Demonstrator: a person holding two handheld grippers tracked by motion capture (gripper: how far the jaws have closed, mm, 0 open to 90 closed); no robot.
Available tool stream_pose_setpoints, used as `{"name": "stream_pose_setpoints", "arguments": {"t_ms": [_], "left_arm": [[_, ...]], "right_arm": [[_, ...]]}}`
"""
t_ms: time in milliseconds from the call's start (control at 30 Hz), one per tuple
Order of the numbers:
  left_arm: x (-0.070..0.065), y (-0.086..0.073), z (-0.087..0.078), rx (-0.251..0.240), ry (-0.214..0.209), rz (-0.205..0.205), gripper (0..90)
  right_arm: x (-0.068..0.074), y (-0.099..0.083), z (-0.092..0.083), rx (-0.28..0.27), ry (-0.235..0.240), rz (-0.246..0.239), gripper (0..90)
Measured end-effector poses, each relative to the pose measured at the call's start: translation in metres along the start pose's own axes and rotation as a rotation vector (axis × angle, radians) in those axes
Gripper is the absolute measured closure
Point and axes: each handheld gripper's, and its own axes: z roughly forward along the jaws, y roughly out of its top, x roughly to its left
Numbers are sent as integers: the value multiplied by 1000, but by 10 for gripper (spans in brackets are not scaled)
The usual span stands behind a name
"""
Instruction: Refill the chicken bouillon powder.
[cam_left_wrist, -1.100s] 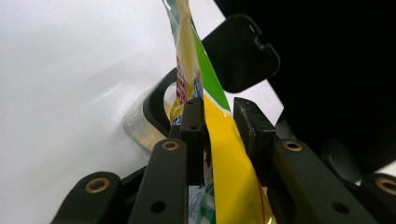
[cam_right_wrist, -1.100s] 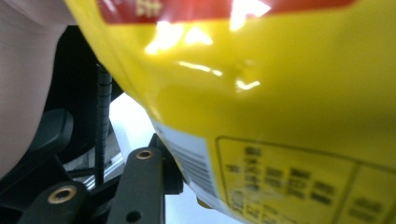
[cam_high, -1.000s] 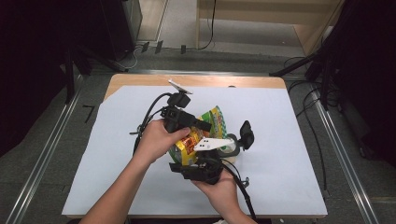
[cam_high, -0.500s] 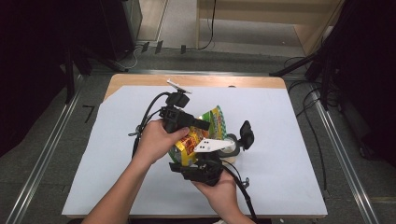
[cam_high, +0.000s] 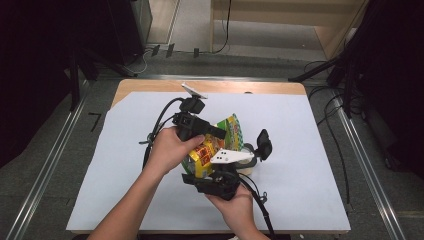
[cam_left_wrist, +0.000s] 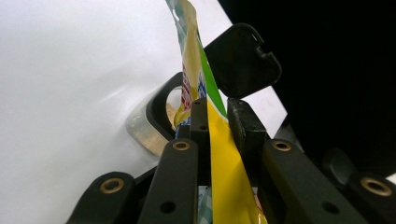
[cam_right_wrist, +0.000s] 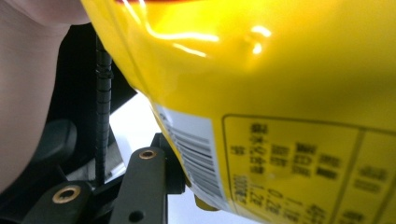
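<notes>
Snack bag (cam_high: 212, 147): one, yellow with green and red print, held up off the white sheet (cam_high: 310, 150) near the table's (cam_high: 150, 86) middle, between the two grippers.

Left gripper (cam_high: 212, 132): jaws nearly closed, pinching the bag's thin edge. In the left gripper view the bag (cam_left_wrist: 219, 154) runs up between the two jaws, touching both. Left hand (cam_high: 167, 147) wraps the gripper body.

Right gripper (cam_high: 210, 175): sits under the bag, right hand (cam_high: 235, 202) below it. In the right gripper view one jaw shows, pressed against the barcode side of the bag (cam_right_wrist: 280, 93); the other jaw is hidden behind the bag, so can't tell how far apart they are or whether it actually grips.

One round container (cam_left_wrist: 152, 123) with a clear rim sits on the sheet just behind the bag, its one black hinged lid (cam_left_wrist: 243, 58) flipped up. In the high view the lid (cam_high: 263, 144) stands just right of the bag.
</notes>
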Motion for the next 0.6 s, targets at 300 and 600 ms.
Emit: {"name": "stream_pose_setpoints", "arguments": {"t_ms": [300, 600], "left_arm": [[-13, 16, 6, 48, 44, 24, 797], [-12, 16, 5, 31, 26, 20, 803]], "right_arm": [[-6, 5, -5, -52, 17, 64, 630], [-5, 7, -8, -38, -8, 36, 651]]}}
